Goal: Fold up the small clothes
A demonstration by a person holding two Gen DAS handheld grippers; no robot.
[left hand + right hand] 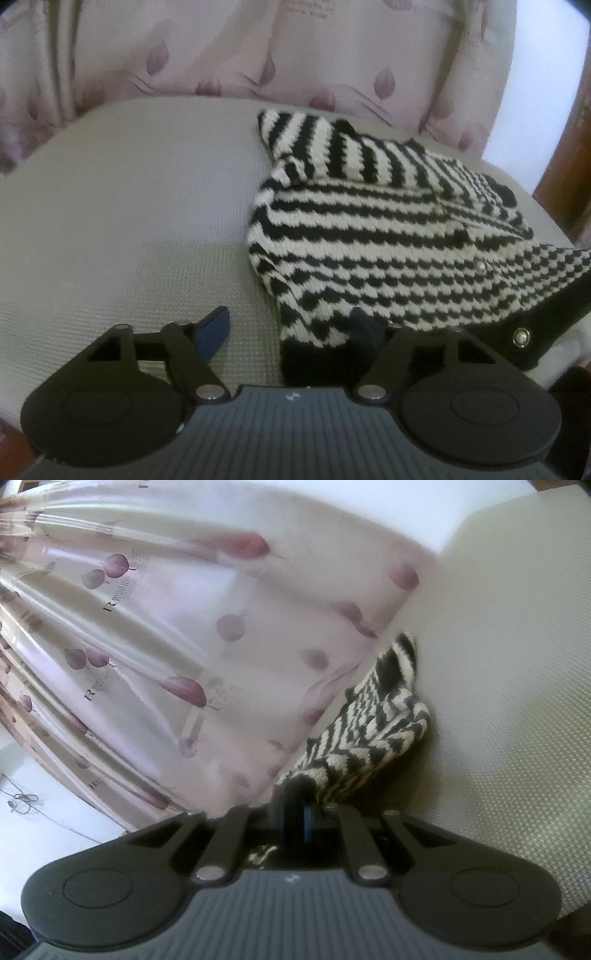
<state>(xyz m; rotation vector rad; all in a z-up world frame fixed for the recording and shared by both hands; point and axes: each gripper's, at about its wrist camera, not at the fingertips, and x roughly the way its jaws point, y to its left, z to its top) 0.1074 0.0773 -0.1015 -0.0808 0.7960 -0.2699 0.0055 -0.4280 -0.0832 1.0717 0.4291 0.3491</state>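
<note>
While the left gripper (288, 328) has its jaws released, one either side of the hem, the striped sweater (388, 236) lies toward the counter's (129, 206) far edge beside the curtain (295, 55); the right gripper (295, 812) is clenched on its edge.

Our left gripper (290, 328) tilts downward, jaws parted; left finger clear, right finger partly hidden, nothing pinched. Our right gripper (295, 812) sits near level, rolled sideways, jaws clamped together on a knit edge.
</note>
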